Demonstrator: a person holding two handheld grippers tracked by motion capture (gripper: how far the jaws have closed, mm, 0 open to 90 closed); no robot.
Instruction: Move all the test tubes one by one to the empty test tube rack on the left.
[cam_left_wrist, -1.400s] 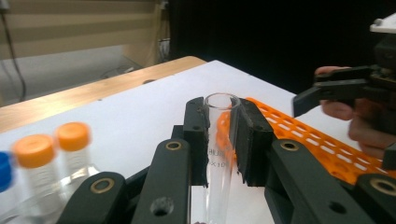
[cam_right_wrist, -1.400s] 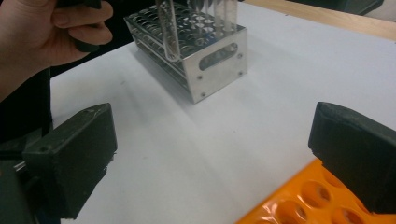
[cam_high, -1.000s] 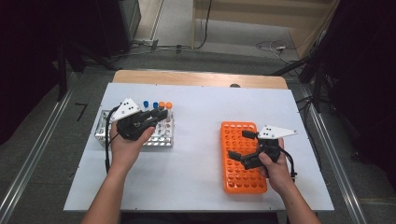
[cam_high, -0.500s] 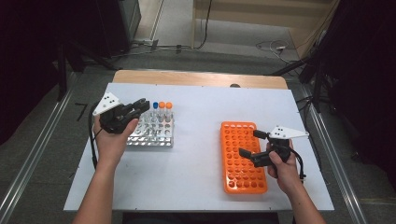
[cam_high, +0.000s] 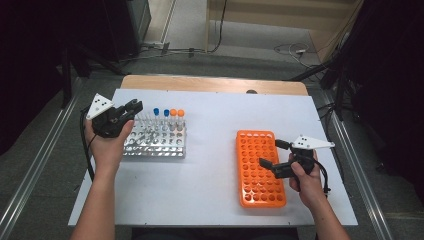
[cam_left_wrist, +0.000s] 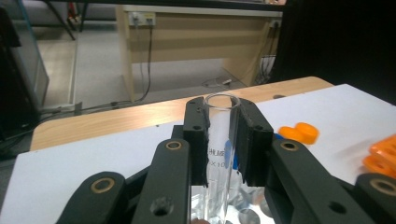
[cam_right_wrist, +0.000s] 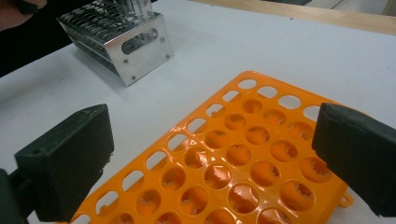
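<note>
Left tool (cam_left_wrist: 223, 140) is clenched on an uncapped glass tube (cam_left_wrist: 219, 154) above the metal rack (cam_high: 156, 145), apparently for transfer; right tool (cam_high: 274, 156) hangs released over the orange rack (cam_high: 260, 170), presumably to steady it.

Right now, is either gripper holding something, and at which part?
The left gripper clamps a clear uncapped glass test tube just below its rim; the right gripper is open, holding nothing.

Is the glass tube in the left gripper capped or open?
Open. In the left gripper view the tube shows a bare round rim with no cap, clamped between the left gripper's black jaws.
</note>
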